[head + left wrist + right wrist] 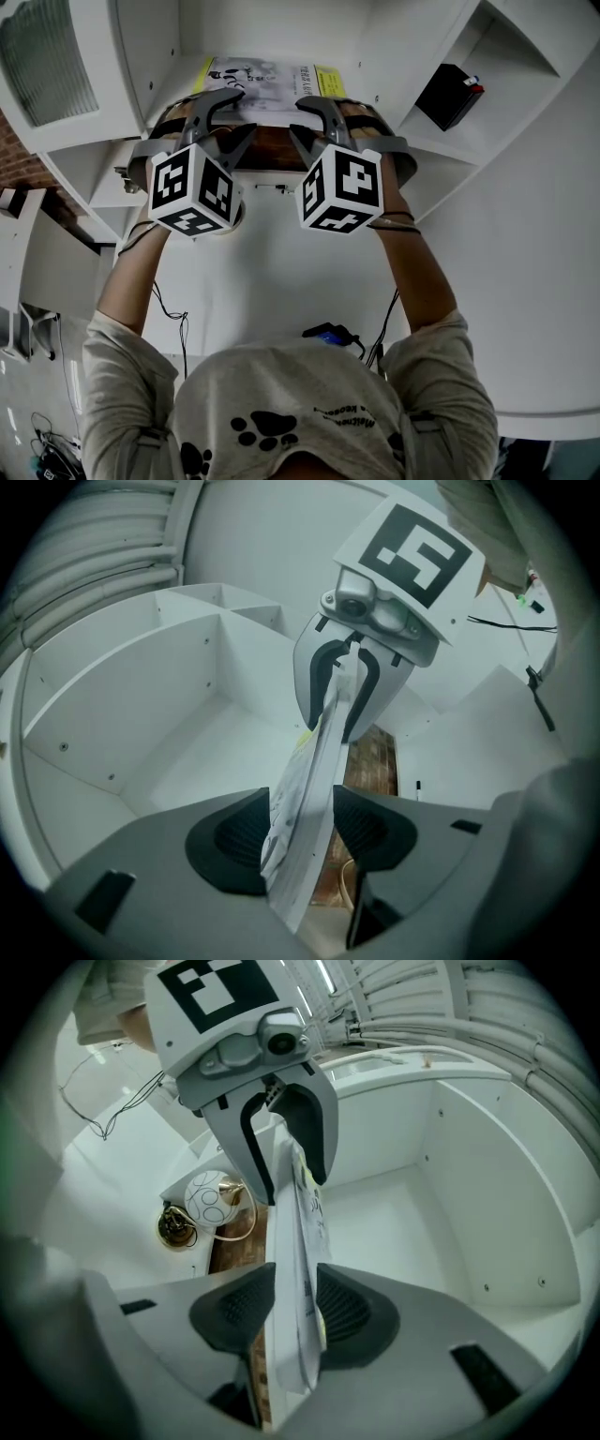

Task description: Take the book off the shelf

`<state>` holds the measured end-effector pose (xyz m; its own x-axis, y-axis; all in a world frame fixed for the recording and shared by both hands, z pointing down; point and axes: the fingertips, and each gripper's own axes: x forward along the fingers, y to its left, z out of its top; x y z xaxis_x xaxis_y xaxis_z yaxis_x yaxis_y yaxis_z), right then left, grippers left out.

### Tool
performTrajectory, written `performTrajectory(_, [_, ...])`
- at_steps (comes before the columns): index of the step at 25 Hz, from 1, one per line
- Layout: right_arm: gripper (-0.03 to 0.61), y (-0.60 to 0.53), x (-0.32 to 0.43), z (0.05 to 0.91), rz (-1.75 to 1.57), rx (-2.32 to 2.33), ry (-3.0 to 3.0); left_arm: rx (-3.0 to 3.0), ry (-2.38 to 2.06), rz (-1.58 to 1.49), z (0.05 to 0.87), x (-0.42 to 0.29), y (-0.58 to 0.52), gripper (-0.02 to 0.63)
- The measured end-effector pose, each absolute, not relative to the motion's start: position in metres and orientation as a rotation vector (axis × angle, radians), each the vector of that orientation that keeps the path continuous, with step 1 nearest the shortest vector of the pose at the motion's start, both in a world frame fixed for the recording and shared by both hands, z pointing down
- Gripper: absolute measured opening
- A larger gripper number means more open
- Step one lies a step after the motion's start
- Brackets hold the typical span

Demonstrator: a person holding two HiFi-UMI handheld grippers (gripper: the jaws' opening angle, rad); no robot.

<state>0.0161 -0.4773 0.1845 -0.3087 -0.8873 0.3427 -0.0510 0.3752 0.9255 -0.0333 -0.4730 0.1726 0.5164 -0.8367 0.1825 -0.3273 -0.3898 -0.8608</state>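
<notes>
Paper book (267, 73), matt white shelf (405, 45)

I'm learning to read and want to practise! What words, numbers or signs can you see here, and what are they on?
No text here is clear enough to quote.
Book: dark print on its white and yellow cover, too small to read.
Shirt: one line of dark letters beside paw prints, upside down and blurred, unreadable.
Marker cubes: black-and-white square patterns only, no words.
</notes>
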Motion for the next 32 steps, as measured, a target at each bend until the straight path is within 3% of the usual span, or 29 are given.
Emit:
performTrajectory(5, [0.08, -0.475, 0.015, 0.186, -1.027, 0.818, -1.645, -1.955, 0.953, -0.789, 0.172, -0.034, -0.47, 0.199])
performTrajectory(27, [0.075, -0.398, 0.018, 0.187, -1.083, 0.757, -1.643, -1.614, 0.885, -1.005, 0.191, -0.014, -0.454, 0.227])
performTrajectory(32, [0.075, -0.382, 0.02, 0.188, -1.068, 0.727, -1.671, -1.55, 0.873, -1.022, 0.191, -0.008, -0.45, 0.198])
